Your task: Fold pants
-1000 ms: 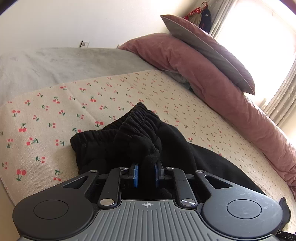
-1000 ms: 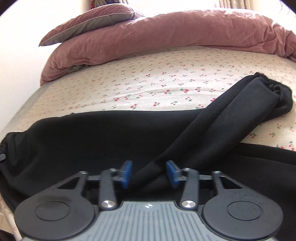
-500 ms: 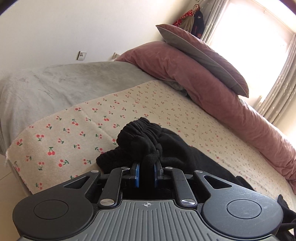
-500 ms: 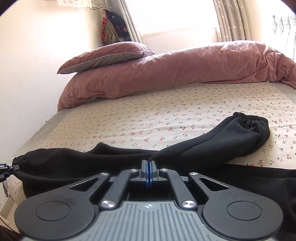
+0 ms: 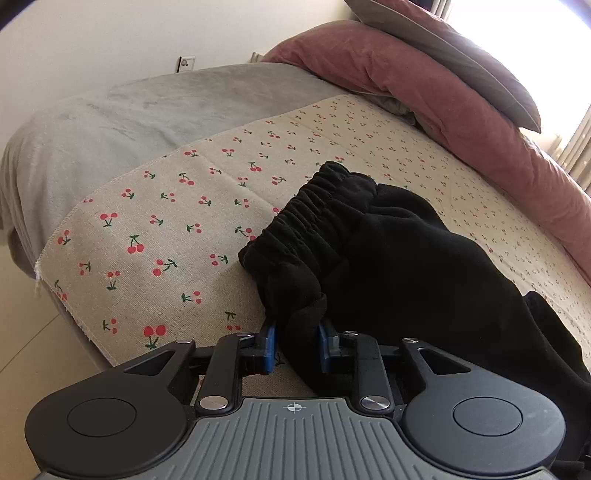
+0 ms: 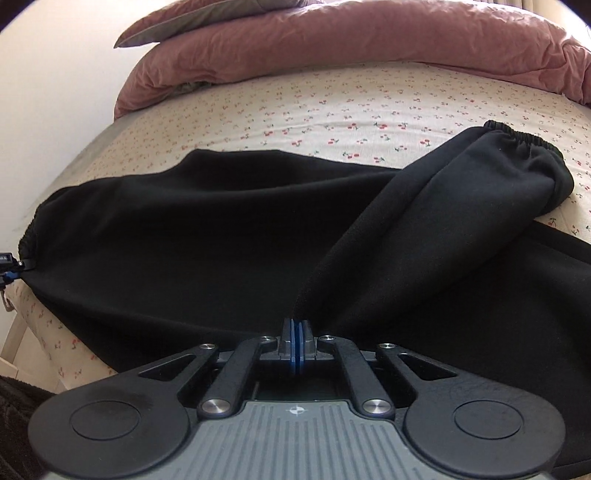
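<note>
Cherry-print sheet (image 5: 177,221) covers the bed, and the black pants (image 6: 229,236) lie on it, below the pink duvet (image 6: 369,33). Left gripper (image 5: 297,345) has just been opening, cloth between its pads. Right gripper (image 6: 296,341) pinches a fold.

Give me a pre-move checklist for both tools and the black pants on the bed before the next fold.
1. Left tool released: ok; jaws have just been opening, waistband fabric sits between them with a gap on the left side.
2. Right tool clamped on the black fleece pants: ok.
3. Elastic waistband down on the cherry-print sheet: ok.
4. Legs aligned: not ok; cuffed leg lies diagonally across.
5. Cloth smooth: cannot tell.
</note>
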The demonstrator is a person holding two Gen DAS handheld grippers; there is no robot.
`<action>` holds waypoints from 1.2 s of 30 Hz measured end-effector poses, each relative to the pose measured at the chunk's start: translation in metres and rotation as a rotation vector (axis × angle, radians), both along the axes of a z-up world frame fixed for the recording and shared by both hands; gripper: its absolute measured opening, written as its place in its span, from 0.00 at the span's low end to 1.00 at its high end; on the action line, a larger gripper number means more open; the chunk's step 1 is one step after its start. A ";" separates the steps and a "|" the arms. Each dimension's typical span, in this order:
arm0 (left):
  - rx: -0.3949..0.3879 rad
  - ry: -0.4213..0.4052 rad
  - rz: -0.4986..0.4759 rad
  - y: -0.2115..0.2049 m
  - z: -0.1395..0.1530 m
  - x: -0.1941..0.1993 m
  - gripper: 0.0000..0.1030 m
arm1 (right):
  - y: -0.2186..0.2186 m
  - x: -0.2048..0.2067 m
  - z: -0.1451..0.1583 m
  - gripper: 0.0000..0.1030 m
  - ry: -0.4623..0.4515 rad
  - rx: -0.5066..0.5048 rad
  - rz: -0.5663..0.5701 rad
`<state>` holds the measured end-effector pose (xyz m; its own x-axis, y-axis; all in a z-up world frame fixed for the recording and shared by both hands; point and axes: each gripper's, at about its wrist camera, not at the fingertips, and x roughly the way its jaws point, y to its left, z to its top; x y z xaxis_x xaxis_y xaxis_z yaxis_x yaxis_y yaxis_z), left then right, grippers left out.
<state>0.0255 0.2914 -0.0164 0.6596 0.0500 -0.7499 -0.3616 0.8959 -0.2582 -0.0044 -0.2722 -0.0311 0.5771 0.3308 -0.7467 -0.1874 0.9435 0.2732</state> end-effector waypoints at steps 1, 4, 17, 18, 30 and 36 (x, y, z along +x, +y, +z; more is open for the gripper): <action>0.017 0.008 0.013 -0.001 0.002 0.000 0.41 | -0.001 0.000 0.001 0.02 0.004 0.003 0.001; 0.101 -0.004 0.060 -0.008 0.014 -0.005 0.63 | -0.011 0.000 0.014 0.29 0.004 0.043 -0.029; 0.207 -0.208 -0.328 -0.139 0.064 0.015 0.87 | -0.070 0.022 0.055 0.72 -0.182 -0.018 -0.238; 0.201 -0.213 -0.387 -0.155 0.062 0.020 0.88 | -0.074 0.028 0.053 0.72 -0.180 -0.026 -0.250; 0.001 -0.232 -0.870 -0.309 0.009 0.044 0.88 | -0.107 0.095 0.026 0.78 -0.135 -0.049 -0.367; -0.161 -0.212 -0.968 -0.345 -0.010 0.051 0.87 | -0.091 0.133 0.009 0.76 -0.140 -0.085 -0.342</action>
<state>0.0761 -0.0541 -0.0268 0.4833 -0.6707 -0.5627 0.5720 0.7284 -0.3770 0.1284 -0.3631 -0.0219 0.7418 0.0418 -0.6694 0.1126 0.9761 0.1858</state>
